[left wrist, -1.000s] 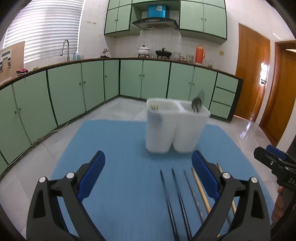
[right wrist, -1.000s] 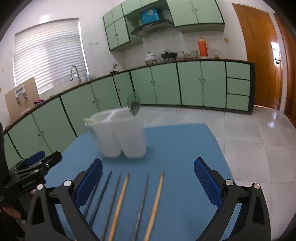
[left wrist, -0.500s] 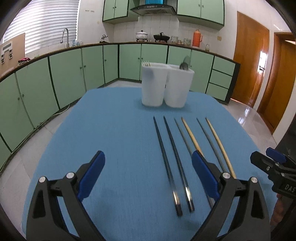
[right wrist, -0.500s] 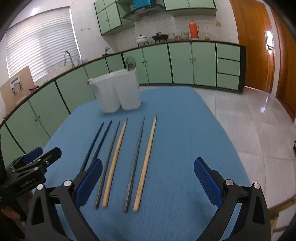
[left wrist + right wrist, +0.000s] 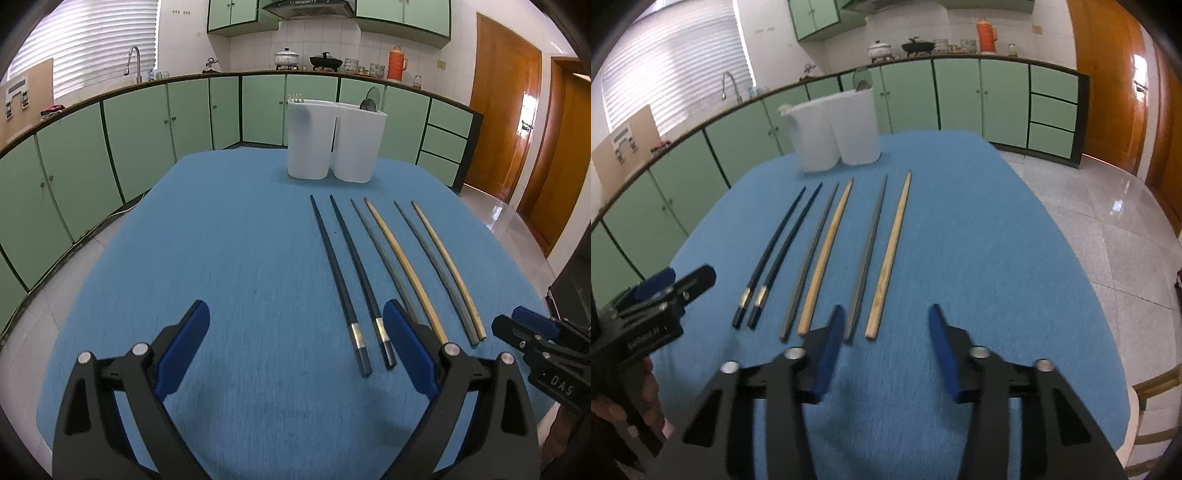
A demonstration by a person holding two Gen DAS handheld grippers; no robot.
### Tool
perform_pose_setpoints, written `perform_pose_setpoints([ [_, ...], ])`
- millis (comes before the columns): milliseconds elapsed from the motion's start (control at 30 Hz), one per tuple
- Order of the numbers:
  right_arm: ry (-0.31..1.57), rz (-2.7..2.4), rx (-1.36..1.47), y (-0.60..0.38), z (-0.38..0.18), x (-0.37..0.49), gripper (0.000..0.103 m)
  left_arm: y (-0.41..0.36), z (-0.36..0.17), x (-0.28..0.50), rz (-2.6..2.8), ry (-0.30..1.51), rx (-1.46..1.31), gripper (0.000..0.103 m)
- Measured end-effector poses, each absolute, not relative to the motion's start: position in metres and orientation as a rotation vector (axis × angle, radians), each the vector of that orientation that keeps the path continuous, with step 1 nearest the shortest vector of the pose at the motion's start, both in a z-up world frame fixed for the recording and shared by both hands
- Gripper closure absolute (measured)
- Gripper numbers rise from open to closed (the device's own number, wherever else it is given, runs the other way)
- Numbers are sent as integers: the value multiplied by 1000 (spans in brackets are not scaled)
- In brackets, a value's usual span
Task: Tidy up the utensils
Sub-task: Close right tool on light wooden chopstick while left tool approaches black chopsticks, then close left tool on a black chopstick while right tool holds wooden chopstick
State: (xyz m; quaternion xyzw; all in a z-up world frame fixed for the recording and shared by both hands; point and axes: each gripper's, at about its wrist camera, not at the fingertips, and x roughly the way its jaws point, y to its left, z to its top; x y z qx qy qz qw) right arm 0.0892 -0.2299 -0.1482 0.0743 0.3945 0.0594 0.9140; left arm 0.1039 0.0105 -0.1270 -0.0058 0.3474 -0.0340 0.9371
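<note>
Several chopsticks lie side by side on the blue table: two black ones [image 5: 345, 280] [image 5: 775, 251], two grey ones [image 5: 432, 266] [image 5: 868, 254] and two wooden ones [image 5: 404, 266] [image 5: 890, 251]. A white two-part utensil holder [image 5: 334, 144] [image 5: 838, 133] stands at the far end, with fork tines [image 5: 295, 98] in its left part and a spoon [image 5: 370, 100] in its right. My left gripper [image 5: 295, 343] is open and empty, short of the black pair's near ends. My right gripper [image 5: 884, 343] is open and empty, just short of the rightmost grey and wooden chopsticks.
The blue cloth-covered table [image 5: 221, 240] ends close on the right [image 5: 1100, 295], with tiled floor beyond. Green cabinets [image 5: 147, 122] ring the room. A wooden chair back [image 5: 1156, 406] shows at the lower right. Each gripper shows in the other's view [image 5: 543, 350] [image 5: 653, 306].
Both grippers have pulled back from the holder toward the near end of the table, so the whole row of chopsticks shows. The right gripper's jaws have narrowed but stay open.
</note>
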Motion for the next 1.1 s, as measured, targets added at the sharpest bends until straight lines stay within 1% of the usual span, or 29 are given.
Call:
perform_pose_setpoints([
  [100,829,129,135,-226,-151,89,74,12,-127,104,-67,712,-17,11],
  [233,848,140,117,-223,-155,89,78,12,-126,103,-65,713,-16,11],
  [300,859,148,113,-222,-157,91,81,12,-126,103,-64,716,-17,11],
  [667,886,155,94,-216,-162,97,91,8,-126,105,-70,725,-19,11],
  [800,888,150,83,-214,-163,97,92,4,-127,104,-77,734,-14,11],
  [867,888,150,82,-214,-162,97,95,2,-127,104,-83,741,-10,11],
  [967,891,149,78,-214,-162,98,95,-2,-127,103,-97,751,-10,12],
  [1033,892,150,81,-214,-161,99,96,-5,-128,102,-101,755,-2,14],
  [1067,893,149,83,-214,-161,99,96,-6,-129,102,-105,762,1,20],
  [1100,893,149,84,-215,-161,99,96,-7,-130,103,-109,774,2,24],
])
